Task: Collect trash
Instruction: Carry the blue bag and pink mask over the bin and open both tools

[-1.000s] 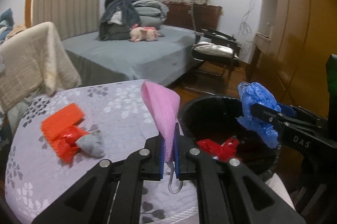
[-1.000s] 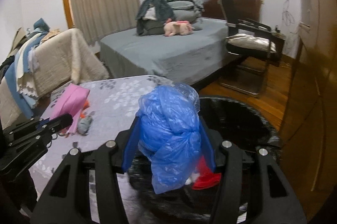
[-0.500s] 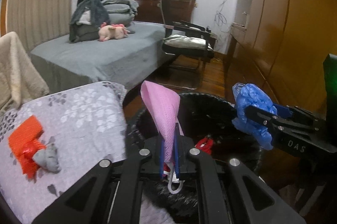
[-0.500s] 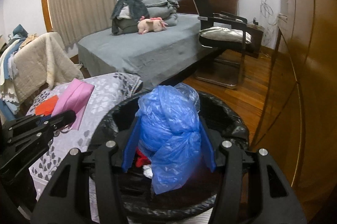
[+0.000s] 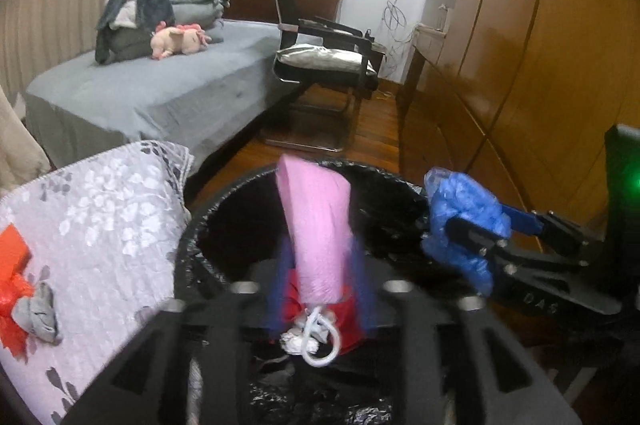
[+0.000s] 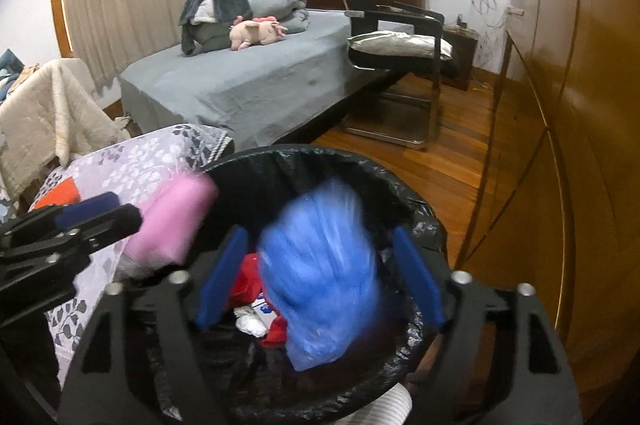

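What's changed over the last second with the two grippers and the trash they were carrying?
Both grippers moved from the table to over the bin. The left gripper is opening around the pink mask; the right gripper is opening, its pads clear of the blue bag. The orange wrapper stayed on the table.
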Motion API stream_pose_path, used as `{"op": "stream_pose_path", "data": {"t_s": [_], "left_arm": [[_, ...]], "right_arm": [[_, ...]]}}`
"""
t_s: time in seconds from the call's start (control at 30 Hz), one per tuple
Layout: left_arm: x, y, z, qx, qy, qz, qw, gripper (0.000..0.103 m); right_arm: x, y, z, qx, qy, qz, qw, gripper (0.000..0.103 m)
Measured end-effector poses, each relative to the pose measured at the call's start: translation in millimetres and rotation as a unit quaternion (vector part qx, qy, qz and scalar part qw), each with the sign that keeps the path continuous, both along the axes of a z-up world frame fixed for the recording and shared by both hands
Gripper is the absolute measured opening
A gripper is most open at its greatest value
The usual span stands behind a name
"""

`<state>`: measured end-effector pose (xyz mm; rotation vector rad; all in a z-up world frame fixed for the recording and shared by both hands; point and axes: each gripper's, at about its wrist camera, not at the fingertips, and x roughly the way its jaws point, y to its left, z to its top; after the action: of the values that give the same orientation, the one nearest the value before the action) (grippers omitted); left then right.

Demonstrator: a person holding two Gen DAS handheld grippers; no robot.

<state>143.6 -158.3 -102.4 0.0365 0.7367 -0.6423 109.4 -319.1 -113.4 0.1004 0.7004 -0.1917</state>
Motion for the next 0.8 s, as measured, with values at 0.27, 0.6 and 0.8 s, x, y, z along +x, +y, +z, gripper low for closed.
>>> {"op": "stream_pose_path", "data": {"t_s": [0.27, 0.6, 0.8], "left_arm": [[2, 23, 5, -0.003, -0.003, 0.037, 0.9993, 0.073], [-6, 101, 30, 0.006, -0.036, 0.148, 0.9884, 0.097], [-13, 158, 30, 0.021, -0.036, 0.212, 0.9764, 0.097]], "right_arm": [[-8, 0, 5, -0.007, -0.014, -0.018, 1.000, 0.094], [-4, 45, 31, -0.005, -0.026, 0.020, 0.999, 0.098], [11, 86, 36, -0.004, -0.023, 0.063, 0.998, 0.098]]}}
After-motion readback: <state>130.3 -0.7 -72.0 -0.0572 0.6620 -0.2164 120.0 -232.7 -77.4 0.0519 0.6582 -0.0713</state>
